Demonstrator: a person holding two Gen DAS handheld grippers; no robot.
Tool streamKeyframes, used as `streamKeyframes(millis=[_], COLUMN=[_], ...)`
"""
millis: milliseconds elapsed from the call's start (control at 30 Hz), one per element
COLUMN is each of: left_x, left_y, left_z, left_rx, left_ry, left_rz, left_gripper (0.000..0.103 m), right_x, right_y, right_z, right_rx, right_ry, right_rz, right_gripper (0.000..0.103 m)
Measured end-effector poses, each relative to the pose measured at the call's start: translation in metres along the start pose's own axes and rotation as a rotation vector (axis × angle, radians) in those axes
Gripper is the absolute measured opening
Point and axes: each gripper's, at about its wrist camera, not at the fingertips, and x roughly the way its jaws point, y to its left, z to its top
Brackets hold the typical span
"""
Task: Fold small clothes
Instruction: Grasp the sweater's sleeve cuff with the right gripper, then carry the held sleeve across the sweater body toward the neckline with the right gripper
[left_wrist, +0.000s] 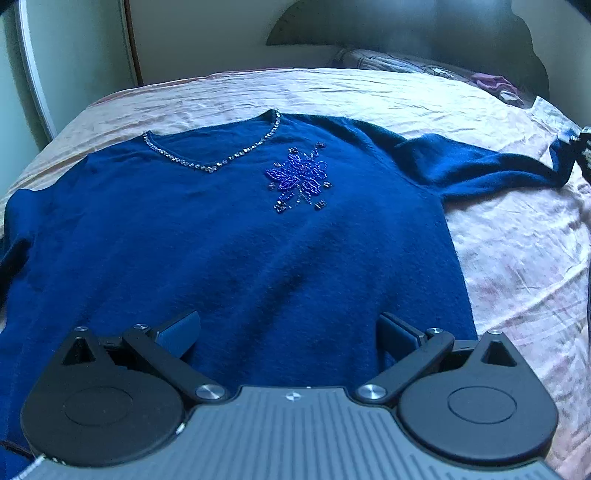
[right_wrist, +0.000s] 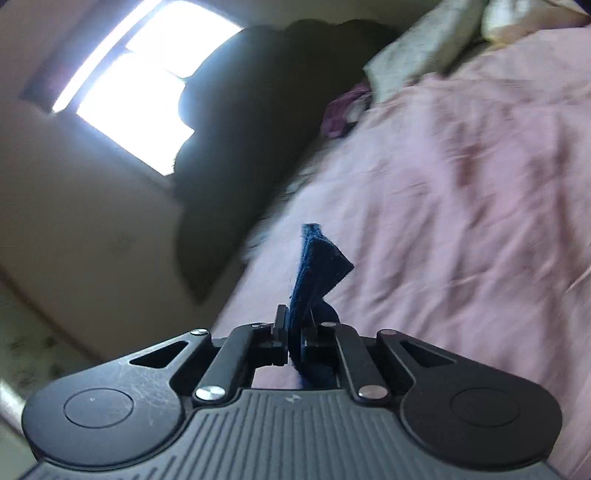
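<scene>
A dark blue sweater (left_wrist: 236, 243) lies front up on the bed, with a beaded V-neck and a beaded flower (left_wrist: 299, 179) on the chest. Its right sleeve (left_wrist: 480, 166) stretches out to the right edge, where my right gripper (left_wrist: 581, 147) holds its cuff. My left gripper (left_wrist: 288, 332) is open and empty, hovering over the sweater's lower part. In the right wrist view my right gripper (right_wrist: 295, 325) is shut on the blue cuff (right_wrist: 317, 262), which sticks up between the fingers.
The pink wrinkled bedsheet (left_wrist: 517, 258) covers the bed. Pillows (right_wrist: 424, 48) and a purple cloth (right_wrist: 343, 110) lie at the head of the bed. A dark headboard (right_wrist: 251, 129) and a bright window (right_wrist: 147, 96) are beyond.
</scene>
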Motion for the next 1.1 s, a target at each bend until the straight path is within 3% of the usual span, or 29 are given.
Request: streamKeyframes(millis=[167,333,567,767,1100], left_x=[-0.004,-0.009,-0.005,0.002,0.008], left_y=[0.011,0.029,0.057,0.067,0.066], left_z=[0.004,0.009,0.013,0.006,0.000], left_rx=[-0.027,-0.061,-0.143,-0.177,-0.172], left_ry=[-0.023,-0.058,-0.063,-0.048,-0.041], left_rz=[0.019,0.069,0.116,0.141,0.148], left_gripper=[0.103,0.103,0.103,0.103,0.103], right_x=[-0.007,-0.002,-0.001,-0.013,-0.009], right_y=[0.048,0.085,0.138,0.177,0.194], right_z=[-0.034,-0.076,-0.136,-0.187,-0.220], right_rx=[-0.052,-0.112,-0.310,-0.595,-0.643], right_ry=[0.101,0.190,0.294,0.286,0.348], right_rz=[0.143,0.198,0.204,0.185,0.206], right_gripper=[0.005,0.005,0.006,0.006,0.006])
